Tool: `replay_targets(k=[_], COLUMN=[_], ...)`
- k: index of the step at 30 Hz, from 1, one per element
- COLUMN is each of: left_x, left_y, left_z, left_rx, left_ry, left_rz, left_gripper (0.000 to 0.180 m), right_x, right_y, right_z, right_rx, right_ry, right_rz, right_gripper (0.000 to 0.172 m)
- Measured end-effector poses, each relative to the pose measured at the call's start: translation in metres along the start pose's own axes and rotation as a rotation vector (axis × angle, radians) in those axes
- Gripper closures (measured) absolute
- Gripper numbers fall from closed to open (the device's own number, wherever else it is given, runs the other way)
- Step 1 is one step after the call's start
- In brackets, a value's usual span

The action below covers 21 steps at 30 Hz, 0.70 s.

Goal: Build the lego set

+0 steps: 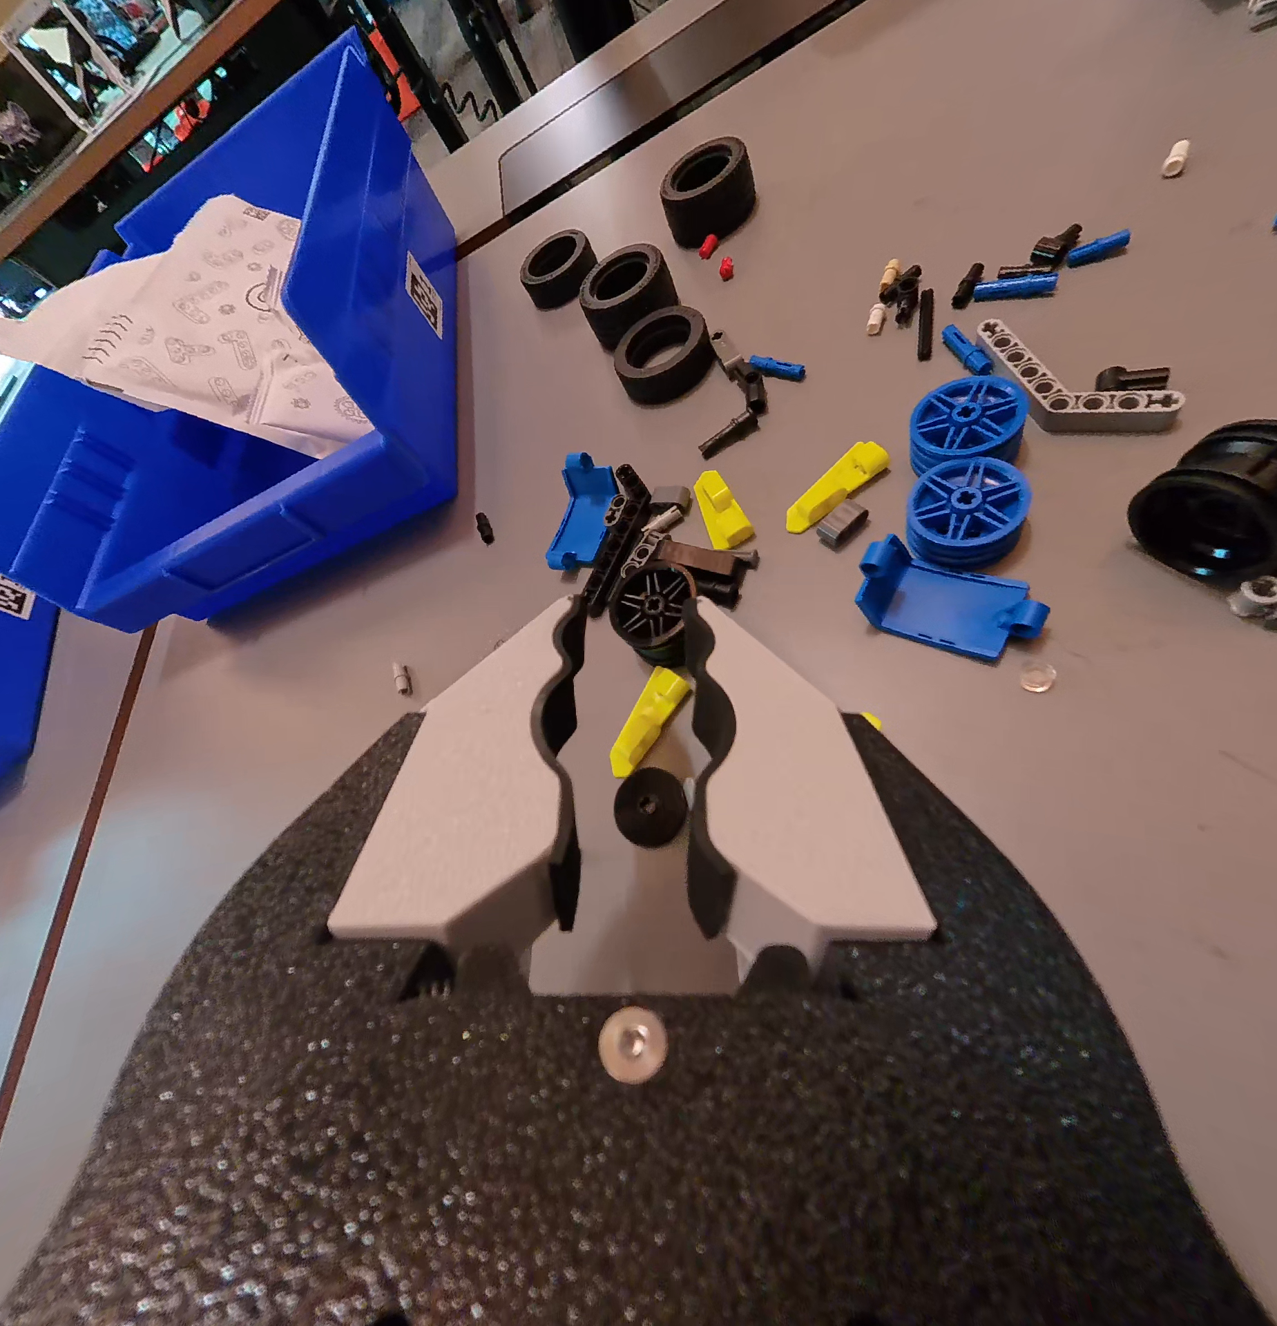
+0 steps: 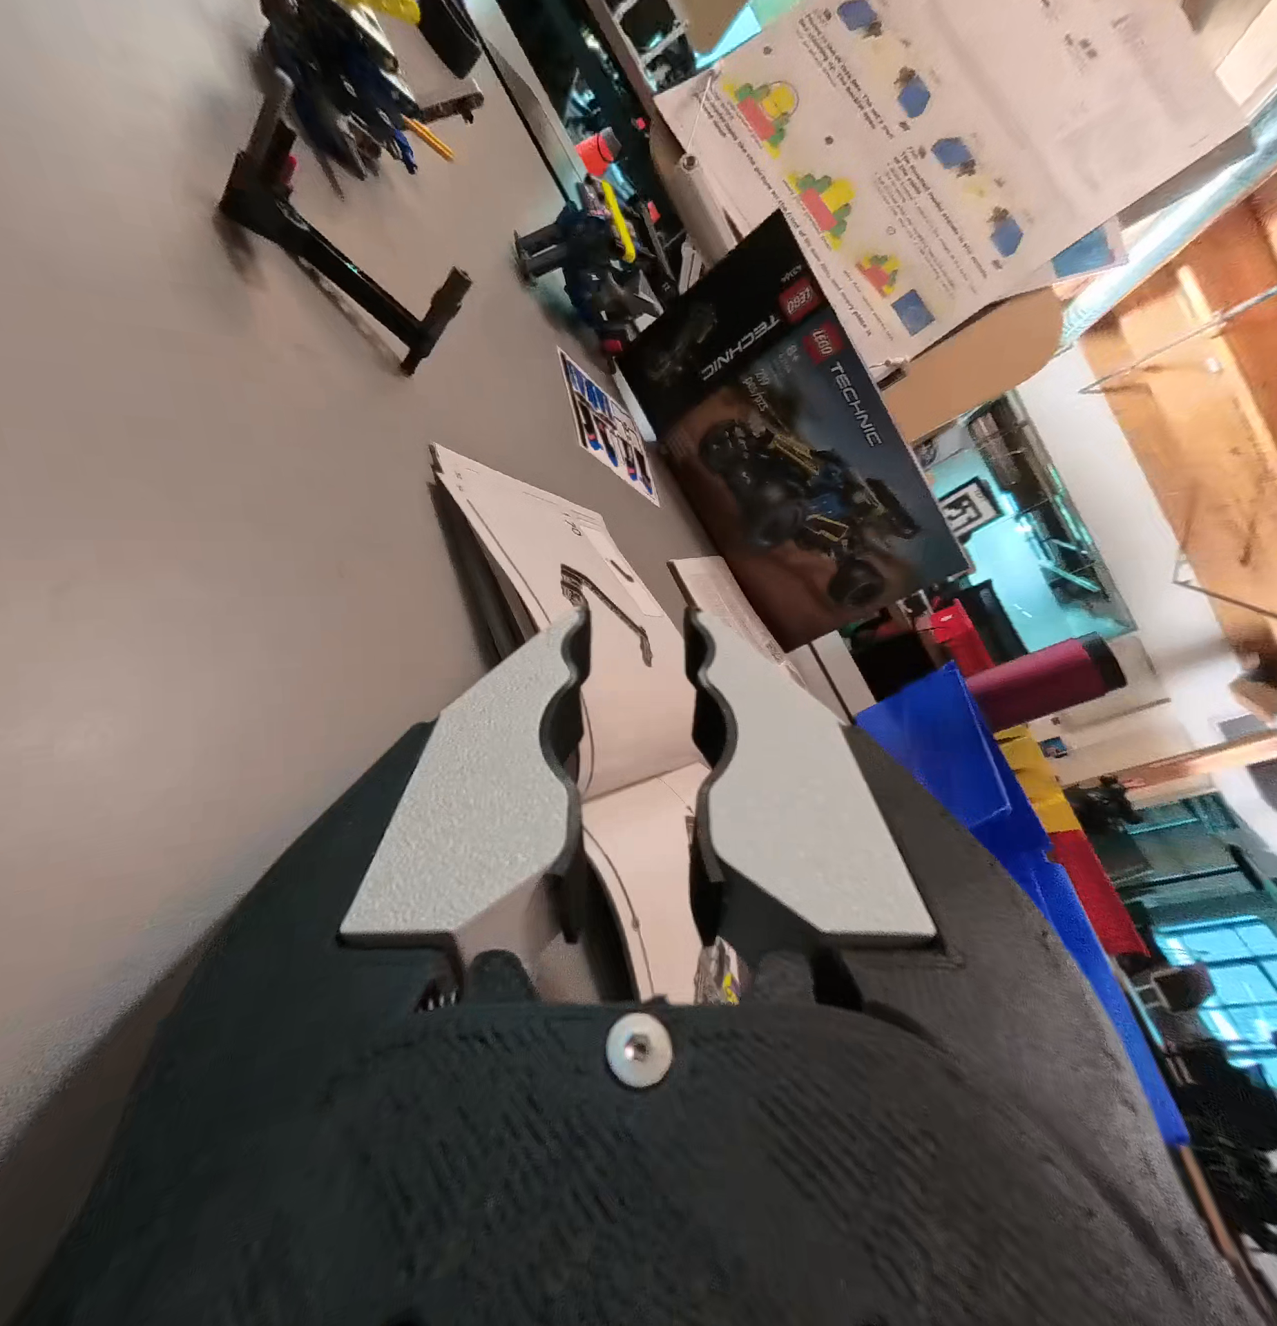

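Left claw (image 1: 639,610): jaws apart, tips either side of a black spoked wheel (image 1: 649,610) at the near edge of a small parts heap on the table (image 1: 262,717). Right pad (image 1: 707,646) overlaps the rim. A sliver of table shows between left pad (image 1: 574,624) and rim, so I read the wheel as framed, not clamped.

Wheel: round, no long axis. Hub face is turned up toward the camera, axle line roughly along the view. It seems to sit on a dark ring, identity unclear.

Handling (judgement): rigid plastic, light, smooth. It could roll or twist if pinched off-centre. Best hold is across the rim on opposite sides.

Around the wheel:
- black pin-hole beam (image 1: 617,531) at 11 o'clock, its near end by the left tip
- blue curved panel (image 1: 581,516) at 11 o'clock, beyond the beam
- yellow panel (image 1: 649,721) at 6 o'clock, between the fingers
- small black disc (image 1: 648,807) farther at 6 o'clock
- blue spoked wheels (image 1: 969,502) at 2 o'clock, well apart
- blue bin (image 1: 377,287) at 10 o'clock

Right claw (image 2: 635,631): released, nothing between the pads. It is nearest an open instruction booklet (image 2: 549,545), with a set box (image 2: 786,459) at 1 o'clock. The view is tilted and blurred.
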<state>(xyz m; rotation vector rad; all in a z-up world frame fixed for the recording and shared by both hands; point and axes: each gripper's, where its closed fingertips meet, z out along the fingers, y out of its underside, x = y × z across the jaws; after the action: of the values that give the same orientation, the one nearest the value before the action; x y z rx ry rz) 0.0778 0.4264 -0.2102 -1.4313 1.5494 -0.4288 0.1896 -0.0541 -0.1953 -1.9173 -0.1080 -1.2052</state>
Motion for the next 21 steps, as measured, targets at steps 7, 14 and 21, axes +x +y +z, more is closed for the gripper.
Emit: replay_targets(k=[7, 14, 21], left_x=[0.003, 0.013, 0.032], left_y=[0.008, 0.009, 0.005], left_z=[-0.002, -0.003, -0.014], left_rx=[-0.011, -0.015, -0.011], left_ry=[0.006, 0.059, 0.172], left_rz=[0.004, 0.008, -0.01], left_gripper=[0.156, 0.156, 0.156], right_x=[-0.015, -0.019, -0.022], right_y=[0.005, 0.011, 0.007], right_z=[0.009, 0.012, 0.014], right_rx=[-0.079, -0.109, -0.097], right_ry=[-0.118, -0.053, -0.033], right_rz=[-0.067, -0.136, -0.195], right_gripper=[0.14, 0.166, 0.168])
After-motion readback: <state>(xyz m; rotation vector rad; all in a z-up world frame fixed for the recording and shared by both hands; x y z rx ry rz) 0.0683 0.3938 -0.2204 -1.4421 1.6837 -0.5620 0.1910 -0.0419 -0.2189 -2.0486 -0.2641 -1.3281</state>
